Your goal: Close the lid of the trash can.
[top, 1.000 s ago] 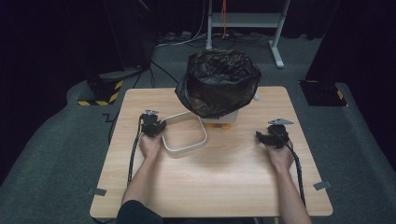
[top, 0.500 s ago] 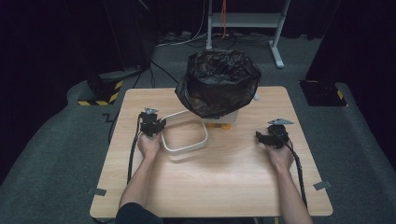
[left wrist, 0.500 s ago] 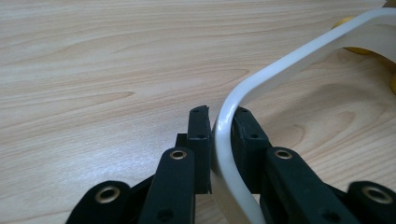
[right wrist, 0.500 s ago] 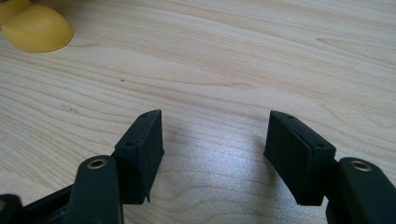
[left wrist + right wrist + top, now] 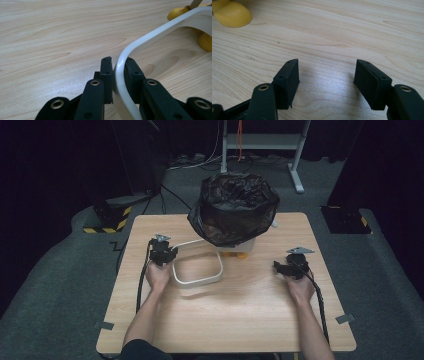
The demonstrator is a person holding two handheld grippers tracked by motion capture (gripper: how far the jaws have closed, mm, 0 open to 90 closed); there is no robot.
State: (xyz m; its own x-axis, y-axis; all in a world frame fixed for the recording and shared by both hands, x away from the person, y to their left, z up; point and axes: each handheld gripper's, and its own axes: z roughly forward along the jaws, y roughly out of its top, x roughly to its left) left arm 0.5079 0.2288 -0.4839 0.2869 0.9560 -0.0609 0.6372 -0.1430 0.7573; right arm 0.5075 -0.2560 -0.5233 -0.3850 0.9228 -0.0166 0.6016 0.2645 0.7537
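- My left gripper (image 5: 165,256) pinches the white rounded-rectangle plastic ring (image 5: 197,268) at its left corner, just left of the bin draped in a black plastic bag (image 5: 233,209).
- I keep it level, clear of the yellow feet (image 5: 205,41).
- Right gripper (image 5: 325,82) idles, jaws spread, over the wooden worktop (image 5: 240,315).
- The bag hides the bin's rim.

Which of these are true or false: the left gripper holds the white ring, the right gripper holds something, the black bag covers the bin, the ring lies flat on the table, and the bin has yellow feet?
1. The left gripper holds the white ring. True.
2. The right gripper holds something. False: its jaws stand open with nothing between them.
3. The black bag covers the bin. True.
4. The ring lies flat on the table. False: the left gripper holds one edge raised, with a shadow under it.
5. The bin has yellow feet. True.
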